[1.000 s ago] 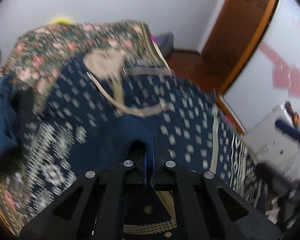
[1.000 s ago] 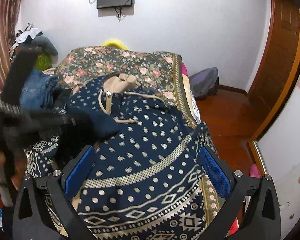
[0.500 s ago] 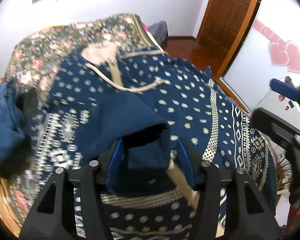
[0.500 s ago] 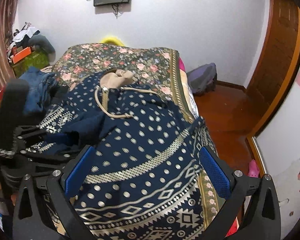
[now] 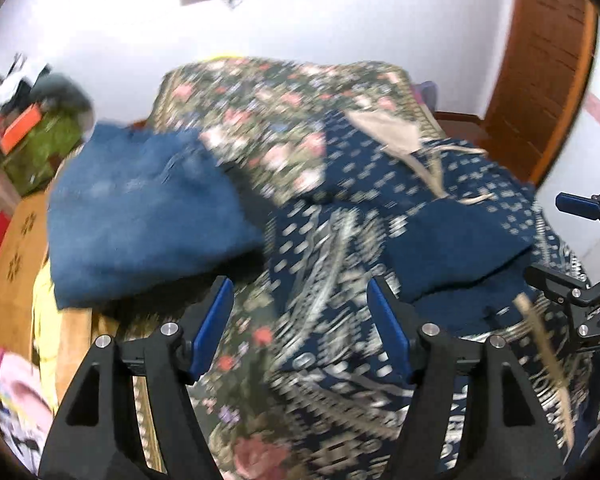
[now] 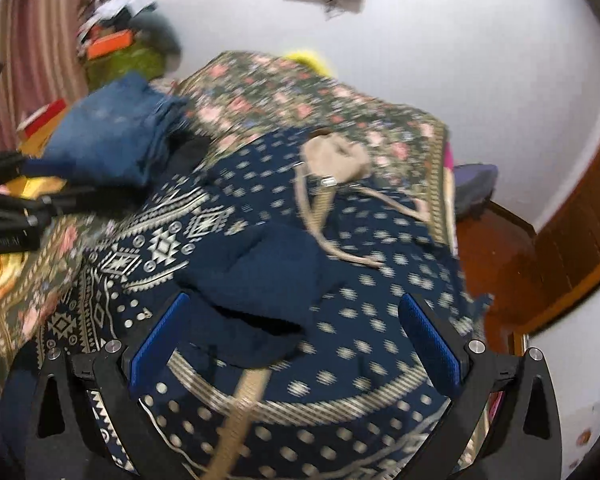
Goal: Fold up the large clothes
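Two tongs are in view. The left tongs stand released, jaws wide apart, with nothing between the blue pads; half a second ago they were parted around a folded navy sleeve, and a second ago they were clenched on the cloth. The right tongs are likewise released, wide apart, above the near part of the garment, as in the earlier frames.

One navy-blue hooded garment with white dot and geometric pattern lies spread on the bed, covering its near and right side. One plain navy sleeve fold rests across the garment's middle. One beige hood lining lies at the garment's far end, with beige drawcords trailing over the chest.

One flower-patterned bedcover extends to the bed's far edge. One stack of folded blue denim clothing sits at the bed's left edge, just beside the garment. Both views are motion-blurred.
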